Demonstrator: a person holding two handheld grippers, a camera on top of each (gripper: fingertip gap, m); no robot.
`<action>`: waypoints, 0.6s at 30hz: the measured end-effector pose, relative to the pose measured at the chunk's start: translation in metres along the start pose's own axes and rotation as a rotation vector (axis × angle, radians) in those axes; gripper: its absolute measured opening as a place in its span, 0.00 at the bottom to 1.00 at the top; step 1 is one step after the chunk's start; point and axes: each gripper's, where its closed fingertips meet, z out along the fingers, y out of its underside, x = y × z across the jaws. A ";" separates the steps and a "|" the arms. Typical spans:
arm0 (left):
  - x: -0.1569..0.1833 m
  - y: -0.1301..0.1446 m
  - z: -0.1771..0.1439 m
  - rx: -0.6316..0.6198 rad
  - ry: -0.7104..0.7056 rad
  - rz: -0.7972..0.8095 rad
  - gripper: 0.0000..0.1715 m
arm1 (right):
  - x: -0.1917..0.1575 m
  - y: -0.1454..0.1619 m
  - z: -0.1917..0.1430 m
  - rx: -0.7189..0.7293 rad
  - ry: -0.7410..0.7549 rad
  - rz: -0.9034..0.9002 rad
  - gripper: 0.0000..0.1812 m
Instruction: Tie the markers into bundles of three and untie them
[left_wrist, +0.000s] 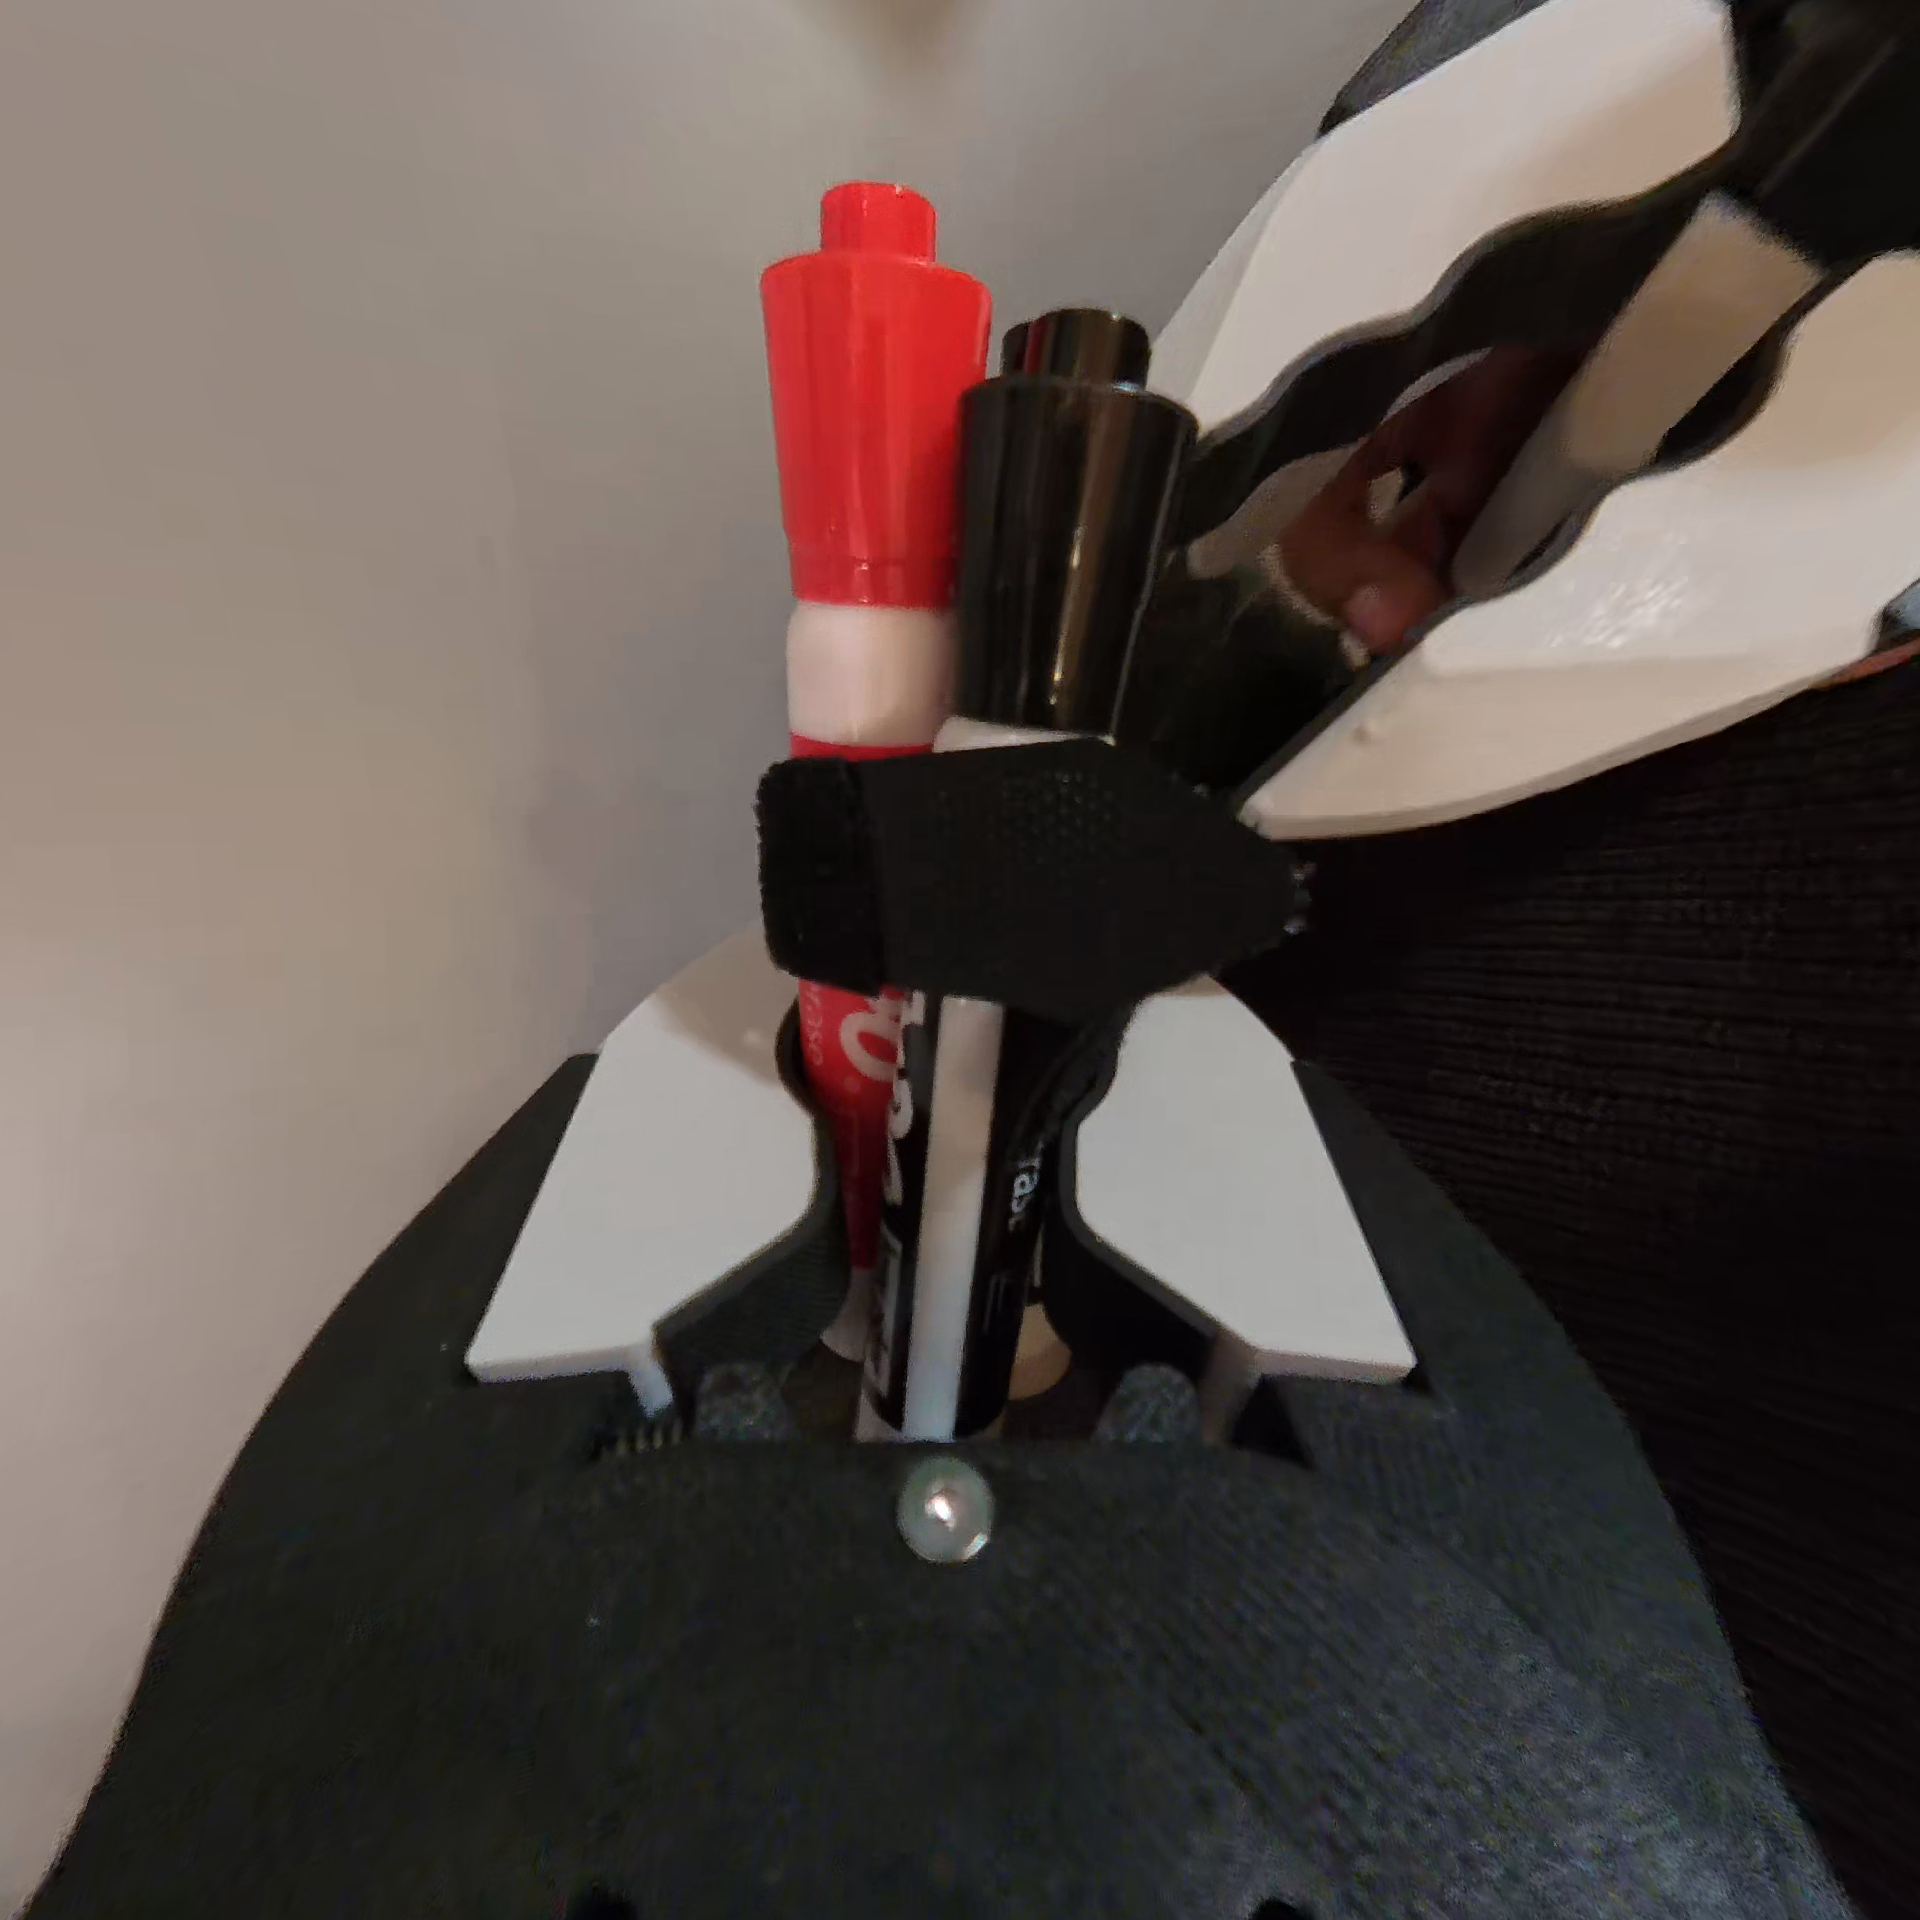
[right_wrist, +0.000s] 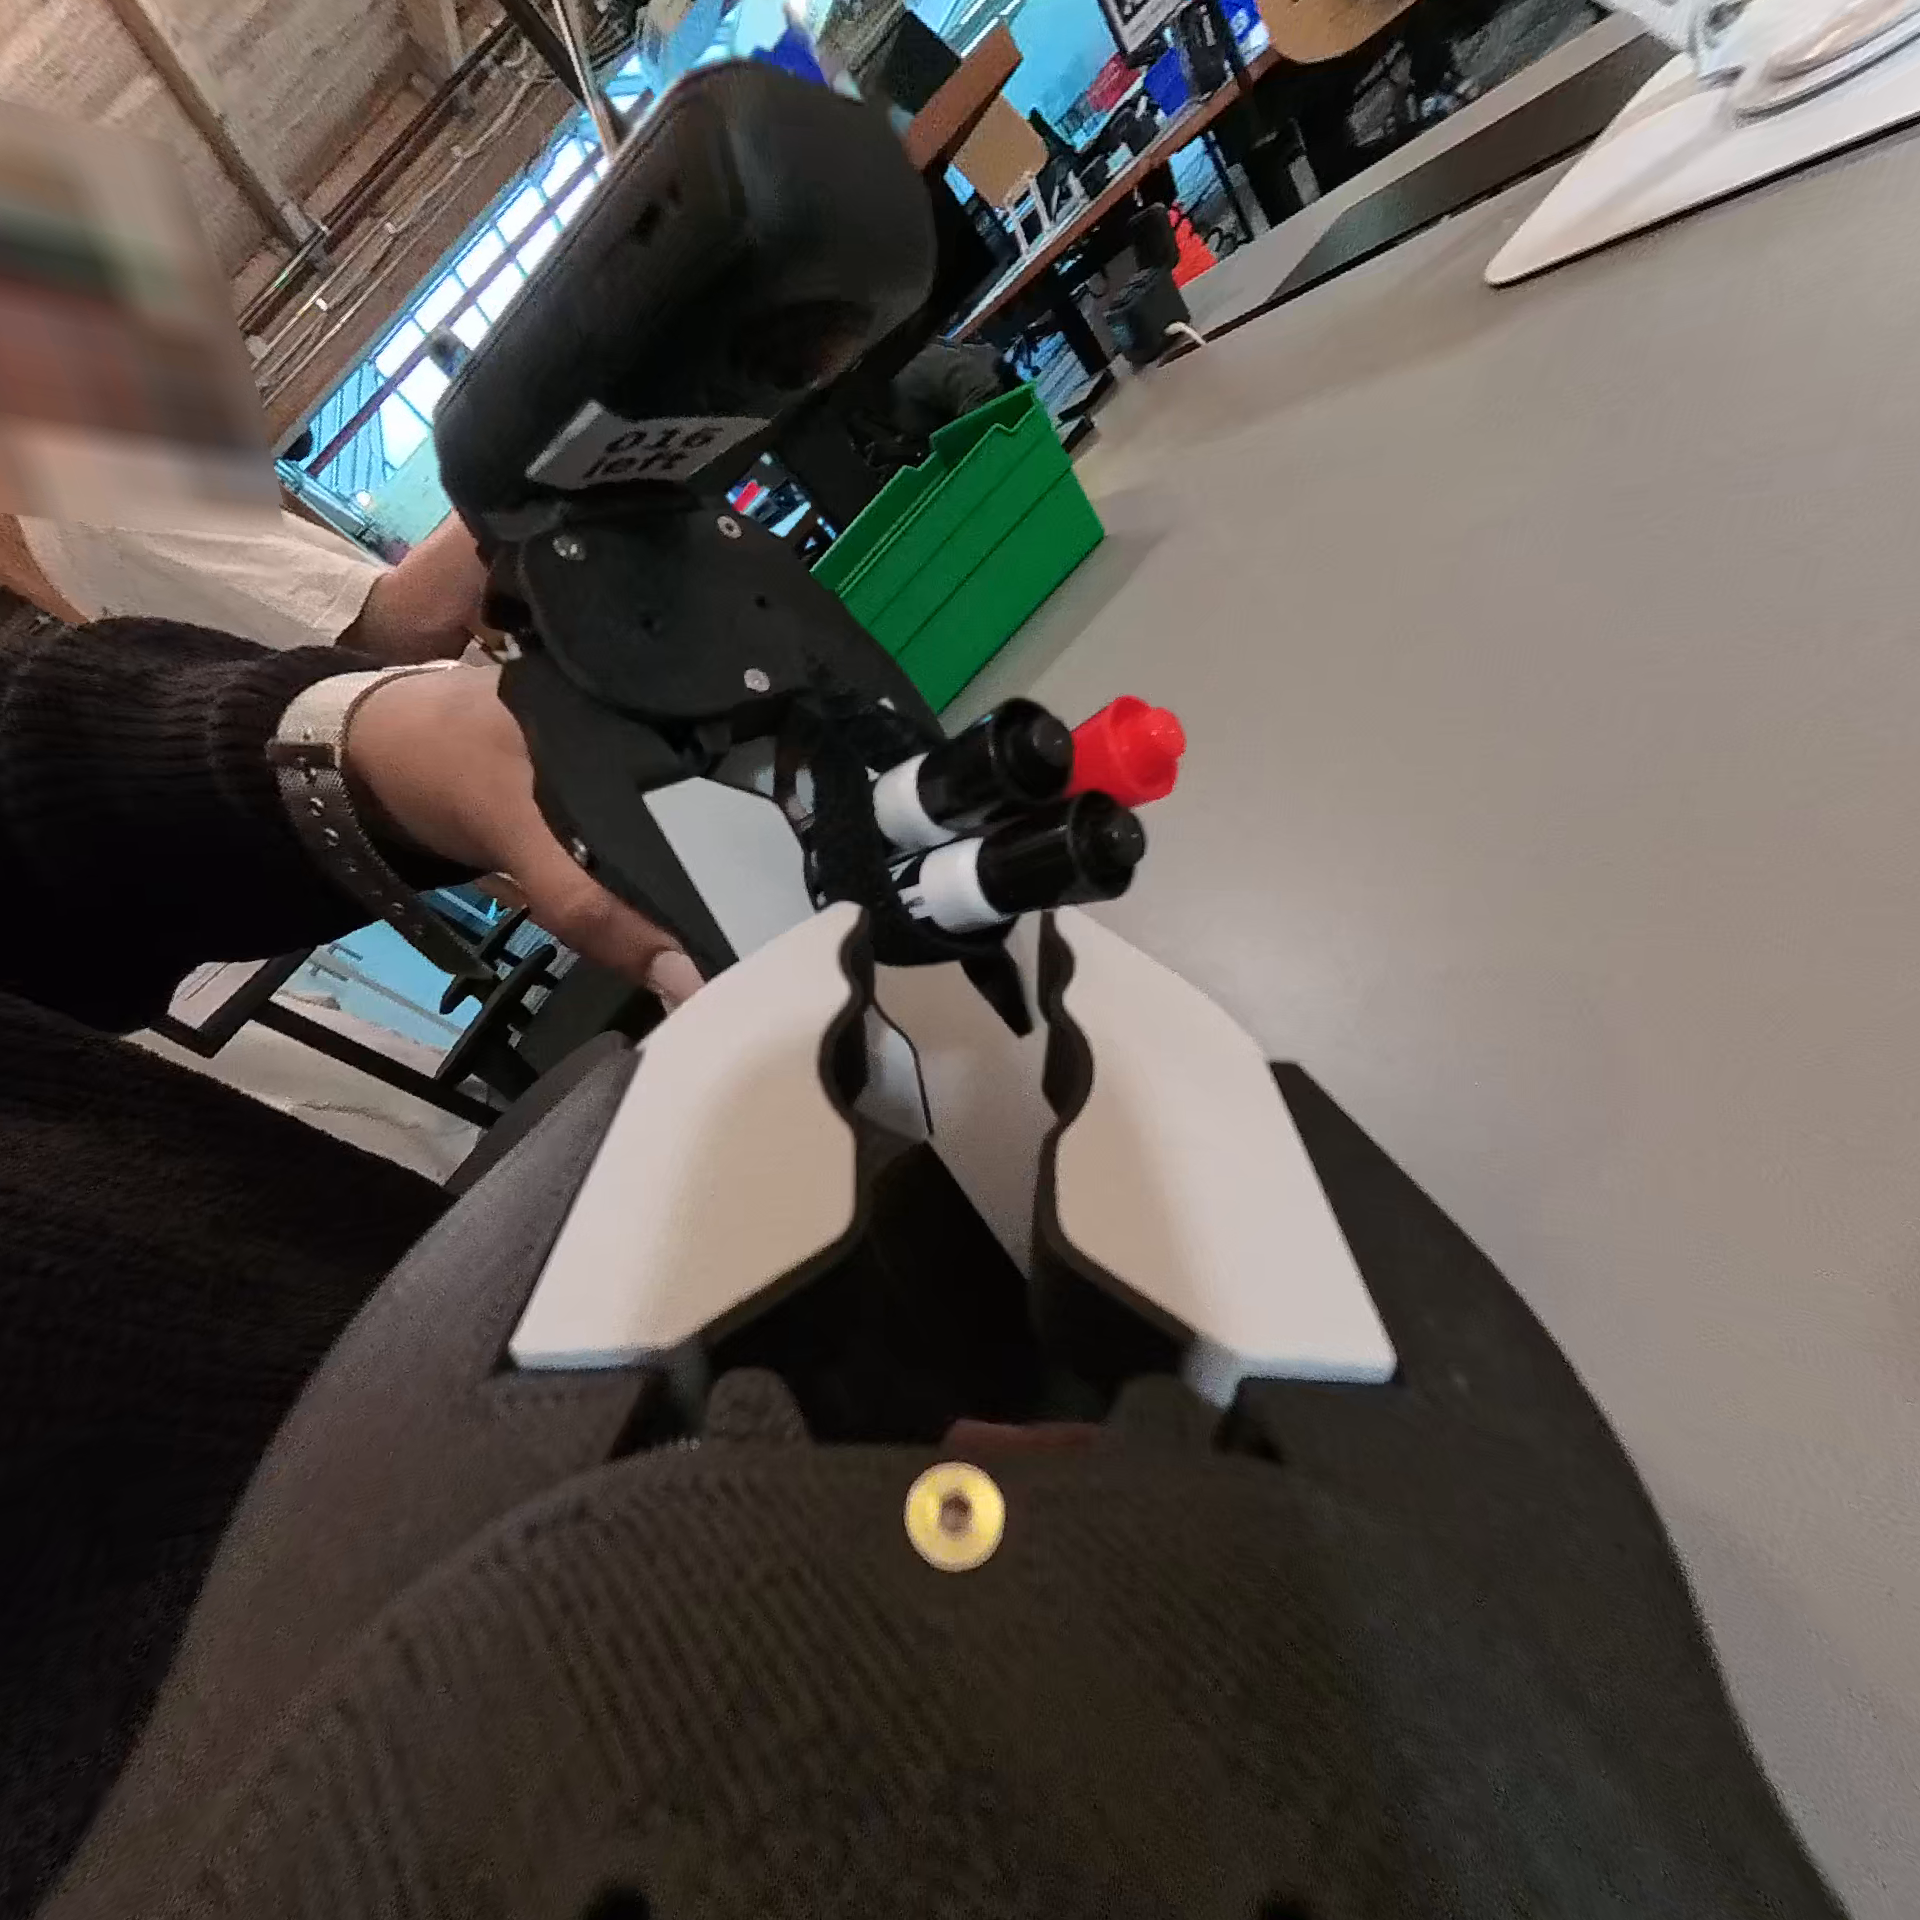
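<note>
- Left gripper (left_wrist: 935, 1143) clenches the strapped marker bundle (left_wrist: 966, 665).
- Right gripper (right_wrist: 951, 997) spread, around the hook-and-loop strap (left_wrist: 997, 883).
- Only the right wrist view shows the grey table (right_wrist: 1507, 727), bare beyond the green bin (right_wrist: 977, 561).

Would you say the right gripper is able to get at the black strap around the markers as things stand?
Probably yes: the right gripper has its jaws apart right at the black strap, with nothing between them. The left gripper holds the markers lower down.

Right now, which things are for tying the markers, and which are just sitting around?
For the job: red marker, two black markers, black strap, left tool, right tool.

Sitting around: green bin, white mat, table.
</note>
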 end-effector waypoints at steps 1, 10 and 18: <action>-0.006 0.003 0.000 -0.015 -0.031 0.011 0.25 | 0.002 0.000 -0.001 -0.002 0.006 0.011 0.17; -0.068 0.043 0.000 -0.190 -0.225 0.072 0.25 | 0.002 0.016 0.004 -0.092 0.020 -0.009 0.16; -0.067 0.055 0.013 -0.187 -0.204 0.075 0.25 | 0.006 0.023 0.008 -0.125 0.076 -0.100 0.14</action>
